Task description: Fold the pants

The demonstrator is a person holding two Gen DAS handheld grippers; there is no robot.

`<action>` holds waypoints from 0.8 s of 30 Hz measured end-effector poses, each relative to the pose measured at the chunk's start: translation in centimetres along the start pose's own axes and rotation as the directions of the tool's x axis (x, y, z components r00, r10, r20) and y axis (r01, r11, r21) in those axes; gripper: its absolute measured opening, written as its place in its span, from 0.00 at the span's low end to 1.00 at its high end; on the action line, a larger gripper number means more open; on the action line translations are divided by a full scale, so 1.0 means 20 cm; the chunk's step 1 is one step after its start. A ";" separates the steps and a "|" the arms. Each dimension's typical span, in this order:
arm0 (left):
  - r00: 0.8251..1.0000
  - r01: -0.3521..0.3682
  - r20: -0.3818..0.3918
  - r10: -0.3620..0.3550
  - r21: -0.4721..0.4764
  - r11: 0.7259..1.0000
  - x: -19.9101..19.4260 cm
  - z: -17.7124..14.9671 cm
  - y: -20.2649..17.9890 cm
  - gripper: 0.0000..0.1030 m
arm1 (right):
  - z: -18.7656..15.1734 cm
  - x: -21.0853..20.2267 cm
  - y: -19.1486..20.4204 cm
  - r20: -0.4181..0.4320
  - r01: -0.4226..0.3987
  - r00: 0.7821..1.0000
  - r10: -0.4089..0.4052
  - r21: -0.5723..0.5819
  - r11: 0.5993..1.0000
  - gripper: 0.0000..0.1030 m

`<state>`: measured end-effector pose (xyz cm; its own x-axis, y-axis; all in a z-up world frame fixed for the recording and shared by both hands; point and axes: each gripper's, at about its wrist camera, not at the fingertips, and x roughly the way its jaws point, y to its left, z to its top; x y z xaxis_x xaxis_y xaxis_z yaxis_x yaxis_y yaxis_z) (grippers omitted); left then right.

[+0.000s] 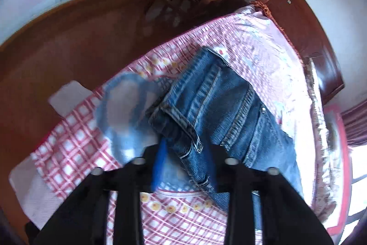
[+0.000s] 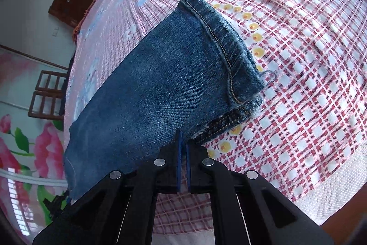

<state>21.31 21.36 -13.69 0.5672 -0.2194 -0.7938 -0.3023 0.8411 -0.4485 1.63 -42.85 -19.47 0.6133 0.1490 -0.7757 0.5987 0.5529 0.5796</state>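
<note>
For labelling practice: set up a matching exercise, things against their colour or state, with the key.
Things:
1. jeans
2. bedsheet
3. left gripper
4. right gripper

States:
A. red-and-white check
B. jaws apart, waistband between them
C. blue denim
D. jaws closed at the jeans' edge

Pairs: 1-C, 2-A, 3-B, 4-D

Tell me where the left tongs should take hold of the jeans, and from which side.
Probably the waistband of the jeans: a thick, stitched edge lying between the open left tongs. Come from above and the near side, straddling that band. The right tongs are shut at the leg's edge near the hem.
</note>
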 end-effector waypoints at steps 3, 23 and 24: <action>0.985 -0.082 0.152 0.082 -0.009 0.997 -0.17 0.03 -0.01 0.70 | 0.00 0.02 0.01 0.003 -0.010 1.000 0.010 0.009 1.000 0.02; 0.912 0.389 -0.227 -0.341 0.213 0.896 0.53 0.08 -0.76 0.56 | 0.01 0.00 -0.09 -0.003 -0.033 0.999 0.033 0.016 0.999 0.02; 0.898 0.413 -0.229 -0.375 0.143 0.900 0.57 0.12 -0.70 0.46 | 0.01 0.00 -0.09 -0.005 -0.034 0.999 0.034 0.013 0.999 0.02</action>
<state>33.93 8.38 -15.52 0.4472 -0.6261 -0.6387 0.0721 0.7370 -0.6720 0.73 -44.06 -20.45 0.6310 0.1717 -0.7565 0.5841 0.5366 0.6090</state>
